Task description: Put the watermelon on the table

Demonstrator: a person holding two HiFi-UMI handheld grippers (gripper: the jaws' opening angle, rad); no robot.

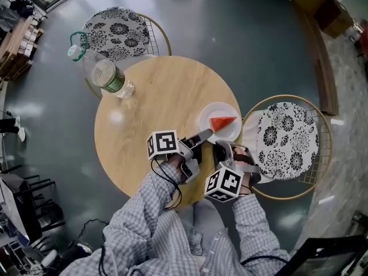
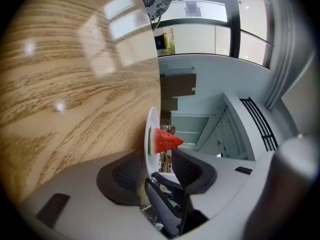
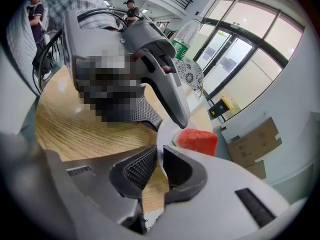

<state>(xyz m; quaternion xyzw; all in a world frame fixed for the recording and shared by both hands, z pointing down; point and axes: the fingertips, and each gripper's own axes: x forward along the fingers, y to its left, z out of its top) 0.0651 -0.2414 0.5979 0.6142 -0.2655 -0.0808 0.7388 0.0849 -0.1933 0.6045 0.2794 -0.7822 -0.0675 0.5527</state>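
The watermelon [image 1: 222, 122] sits on the plate [image 1: 214, 109], just ahead of both my tools, at the bench [image 1: 155, 96] edge beside my right tool [image 3: 159, 166]. That tool is clamped on the plate's near rim. My left tool [image 2: 159, 164] stands wide open, with the rim between its pads but untouched. I judge the left can back straight out, away from the rim.

Grey two-jaw right gripper [image 3: 160, 166], ribbed pads closed on the near rim of a round white plate [image 3: 164, 134]. On the plate: one red, green-rinded watermelon wedge [image 3: 197, 140]. Beneath: round light-wood table [image 3: 85, 129]. Opposite: grey left gripper [image 3: 164, 115], jaws apart about the plate's far rim.
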